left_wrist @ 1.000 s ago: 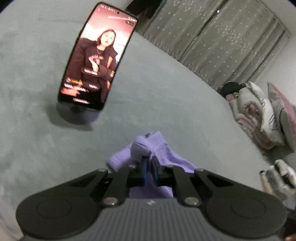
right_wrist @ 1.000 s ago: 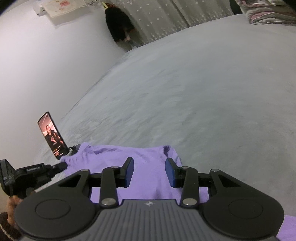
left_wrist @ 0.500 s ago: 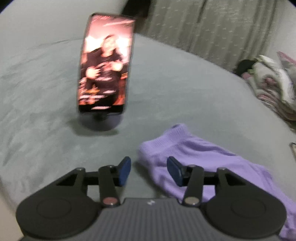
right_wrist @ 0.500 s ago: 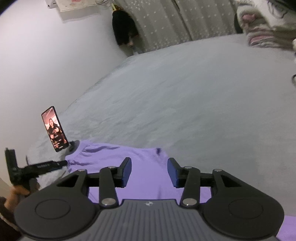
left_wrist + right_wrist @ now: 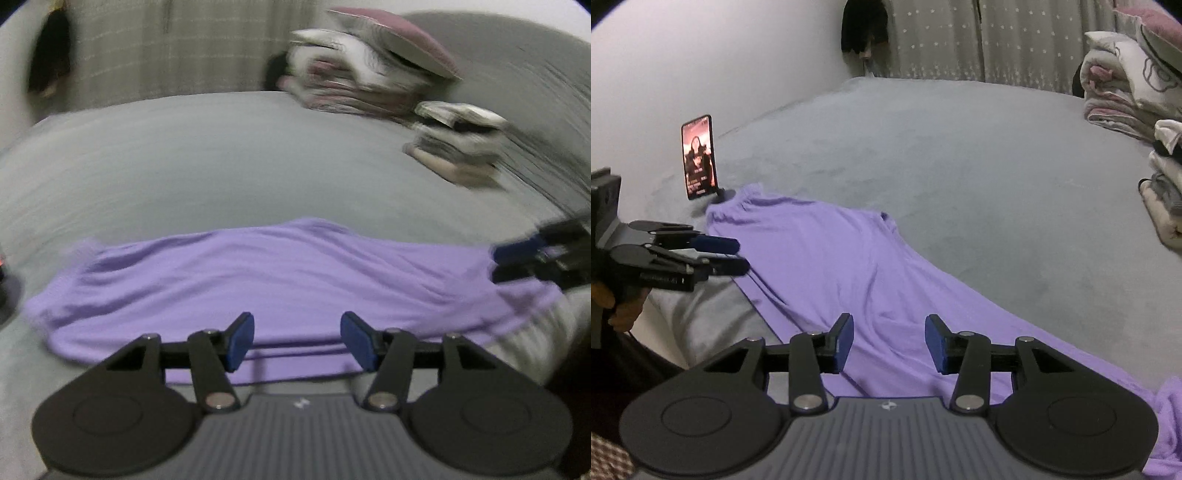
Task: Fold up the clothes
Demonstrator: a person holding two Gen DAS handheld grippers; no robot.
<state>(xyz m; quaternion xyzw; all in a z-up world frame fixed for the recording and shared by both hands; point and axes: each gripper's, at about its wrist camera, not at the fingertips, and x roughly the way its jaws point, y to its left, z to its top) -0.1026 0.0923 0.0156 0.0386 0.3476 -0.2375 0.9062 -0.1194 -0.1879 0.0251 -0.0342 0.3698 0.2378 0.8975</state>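
Left tool (image 5: 297, 341) let go of the purple garment's (image 5: 849, 266) bunched end — both tools spread now, right tool (image 5: 889, 343) too — cloth lies long on the bed (image 5: 960, 155), free for regrasp.

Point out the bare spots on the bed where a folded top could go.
Widest free patch: bed between purple garment, curtains and stacked bedding. The strip left of the phone is bare too. Crowded: right edge, with folded piles.
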